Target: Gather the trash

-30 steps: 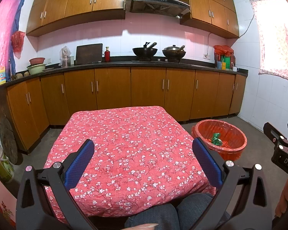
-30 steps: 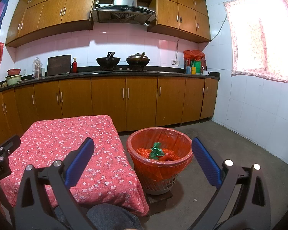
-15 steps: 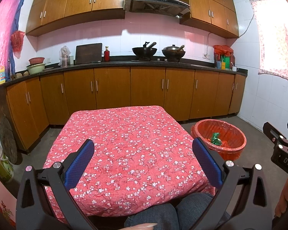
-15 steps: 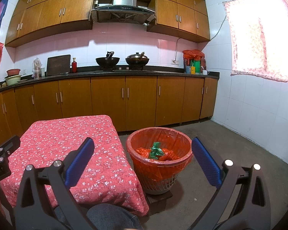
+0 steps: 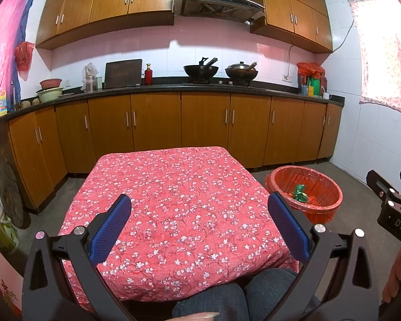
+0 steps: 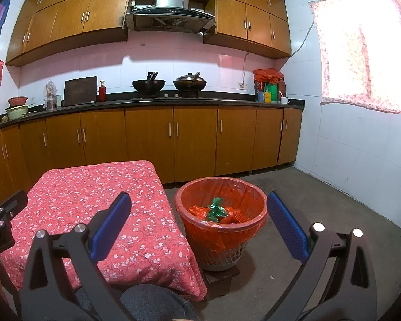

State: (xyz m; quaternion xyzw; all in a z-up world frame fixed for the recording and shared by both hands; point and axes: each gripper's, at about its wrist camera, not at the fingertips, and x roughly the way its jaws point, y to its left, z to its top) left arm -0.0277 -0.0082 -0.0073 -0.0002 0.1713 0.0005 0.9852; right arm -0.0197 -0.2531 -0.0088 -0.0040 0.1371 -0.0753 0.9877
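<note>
Between the blue pads of the left gripper (image 5: pixel 199 224): nothing. Jaws spread wide, empty, hovering above the near half of the table (image 5: pixel 173 187) with the red floral cloth. Cloth surface is bare as far as this view shows.

Right gripper (image 6: pixel 199 223): same state, jaws wide apart, holding nothing. It sits to the right of the table, pointing at the trash basket (image 6: pixel 222 224); left pad lines up over the cloth edge, right pad over the concrete floor (image 6: pixel 320 195).

Basket stands on the floor just beside the table's right edge, lined with a red bag. Inside: a crumpled green wrapper (image 6: pixel 215 210) on top of red-orange plastic scraps (image 6: pixel 235 215). Something darker may lie under them, too small to tell. Basket bottom rests on a small dark block (image 6: pixel 219 276).

Person's denim-clad knees (image 5: pixel 227 297) show under the near table edge. Left-wrist view catches the right gripper's body at its right border, with a bit of a hand (image 5: pixel 395 272) below it.

Behind: brown base cabinets (image 5: pixel 205 125), dark countertop (image 5: pixel 173 88), two woks (image 5: pixel 200 70) on the stove, range hood (image 5: pixel 219 0) above, curtained window (image 6: pixel 361 48) on the right wall.
</note>
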